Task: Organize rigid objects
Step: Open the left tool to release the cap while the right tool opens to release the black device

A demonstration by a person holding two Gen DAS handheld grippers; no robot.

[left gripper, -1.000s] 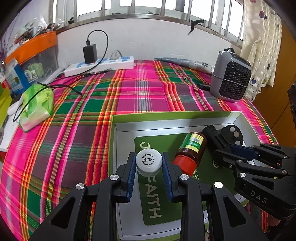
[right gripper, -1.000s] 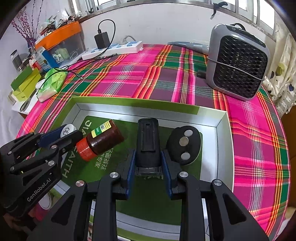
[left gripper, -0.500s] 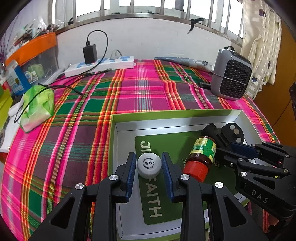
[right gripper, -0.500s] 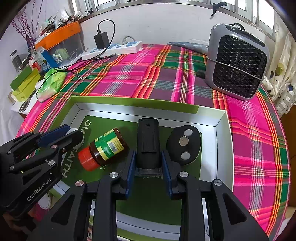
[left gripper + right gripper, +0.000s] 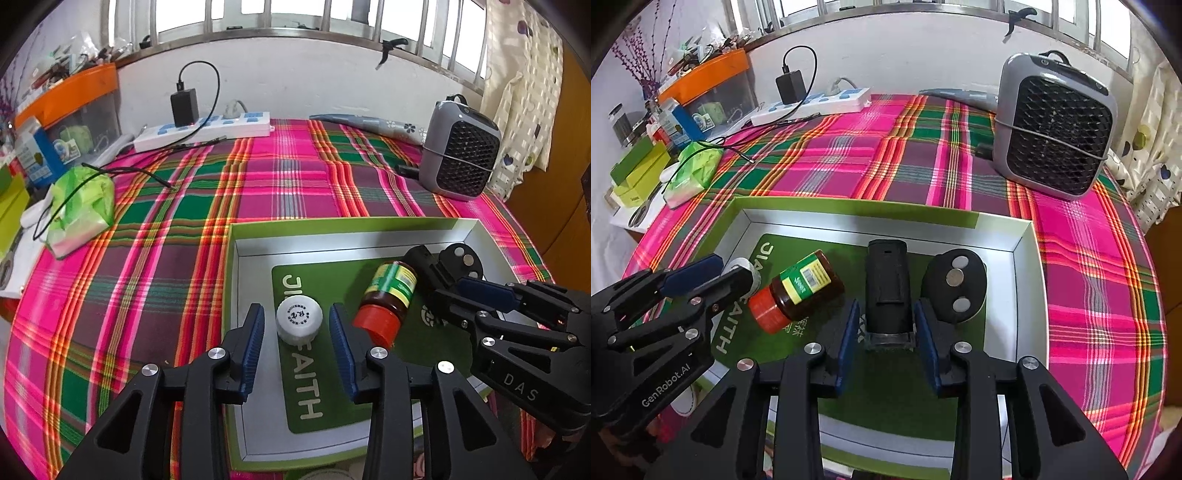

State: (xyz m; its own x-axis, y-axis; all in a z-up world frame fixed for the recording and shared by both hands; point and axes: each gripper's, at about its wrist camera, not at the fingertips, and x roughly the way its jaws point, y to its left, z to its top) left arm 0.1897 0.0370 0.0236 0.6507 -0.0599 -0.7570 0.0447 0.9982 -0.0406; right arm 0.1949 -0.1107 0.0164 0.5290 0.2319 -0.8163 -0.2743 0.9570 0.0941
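Plaid cloth, pink and green, covers the tabletop (image 5: 207,229); on it sits a green box lid (image 5: 332,225) with a silver-white inside wall and a green card printed "FAITH" on its floor.

Left wrist view: my left tongs (image 5: 297,343) sit low centre of the frame. Their jaws have just been opening, and a clear gap now shows on both sides of the white bottle cap (image 5: 299,321), which stands on the card between the blue pads (image 5: 253,347), touched by neither. Just right of it lies a brown jar with red lid (image 5: 388,295), on its side, lid toward the bottom of the frame.

Right wrist view: my right tongs (image 5: 888,339) are at lower centre. Their jaws have just been opening too; the black cylindrical device (image 5: 887,291) lies between the pads, lengthwise up the frame, with a thin gap on each side, so it is released. Just right of it rests a black oval case with three coin cells (image 5: 955,286). The jar is to its left, near the left tongs.

Upper right of both views: a grey fan heater (image 5: 1056,125) on the cloth. Upper left: a white power strip (image 5: 203,127) with a black charger plugged in, and a green tissue pack (image 5: 79,210).
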